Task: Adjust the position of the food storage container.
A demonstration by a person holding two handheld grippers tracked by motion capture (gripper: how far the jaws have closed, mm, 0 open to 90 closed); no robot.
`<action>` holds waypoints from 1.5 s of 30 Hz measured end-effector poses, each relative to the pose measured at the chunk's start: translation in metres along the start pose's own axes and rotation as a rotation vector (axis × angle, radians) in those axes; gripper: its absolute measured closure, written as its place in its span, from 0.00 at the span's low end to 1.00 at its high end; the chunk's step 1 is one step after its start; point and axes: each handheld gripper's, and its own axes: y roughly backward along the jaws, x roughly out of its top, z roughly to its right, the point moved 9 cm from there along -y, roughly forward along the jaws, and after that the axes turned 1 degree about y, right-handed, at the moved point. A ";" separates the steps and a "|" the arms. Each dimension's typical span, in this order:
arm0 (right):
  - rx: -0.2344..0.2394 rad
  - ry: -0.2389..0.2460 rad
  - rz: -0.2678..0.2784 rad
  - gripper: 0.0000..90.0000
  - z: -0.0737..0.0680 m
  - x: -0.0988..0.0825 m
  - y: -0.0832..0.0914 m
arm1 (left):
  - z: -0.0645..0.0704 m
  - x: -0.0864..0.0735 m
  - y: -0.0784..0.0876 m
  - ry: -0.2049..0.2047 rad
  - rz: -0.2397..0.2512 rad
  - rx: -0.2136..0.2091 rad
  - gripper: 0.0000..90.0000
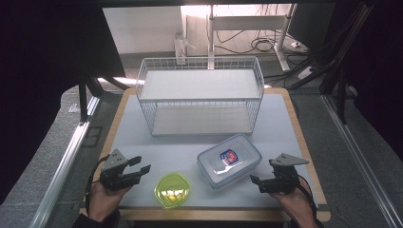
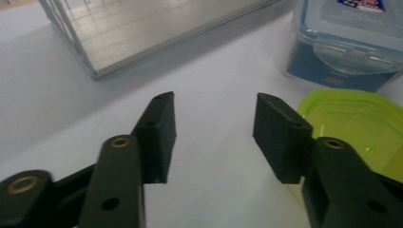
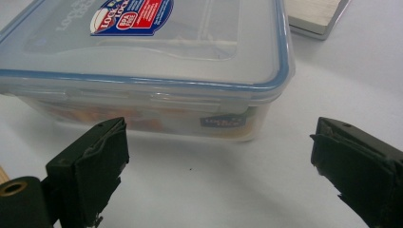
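A clear lidded box [image 1: 229, 161] with a blue-rimmed lid and a red-and-blue label lies on the table's front right. A small lime-green lidded container [image 1: 172, 190] sits near the front edge, left of the box. My left gripper [image 1: 141, 164] is at the front left, just left of the green container [image 2: 356, 123]. It is open [image 2: 215, 114] with only bare table between its jaws. My right gripper [image 1: 262, 172] hovers at the front right, pointing at the clear box [image 3: 142, 61]. It stands wide open [image 3: 218, 137], a little short of the box's side and holding nothing.
A white wire basket-shelf [image 1: 199, 95] with two tiers stands at the back middle of the grey table [image 1: 190, 147]. Its lower board [image 2: 119, 33] lies ahead of my left gripper. The table's wooden rim [image 1: 304, 142] runs along the right side.
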 end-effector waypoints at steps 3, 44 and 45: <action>-0.012 0.004 0.008 0.07 0.001 0.001 0.001 | 0.012 0.006 0.001 -0.018 0.016 -0.033 0.66; -0.048 -0.002 -0.019 0.11 0.004 -0.001 0.002 | 0.144 -0.024 -0.037 -0.164 -0.134 -0.263 1.00; -0.048 -0.004 -0.019 0.11 0.003 -0.001 0.002 | 0.141 -0.023 -0.037 -0.152 -0.134 -0.256 1.00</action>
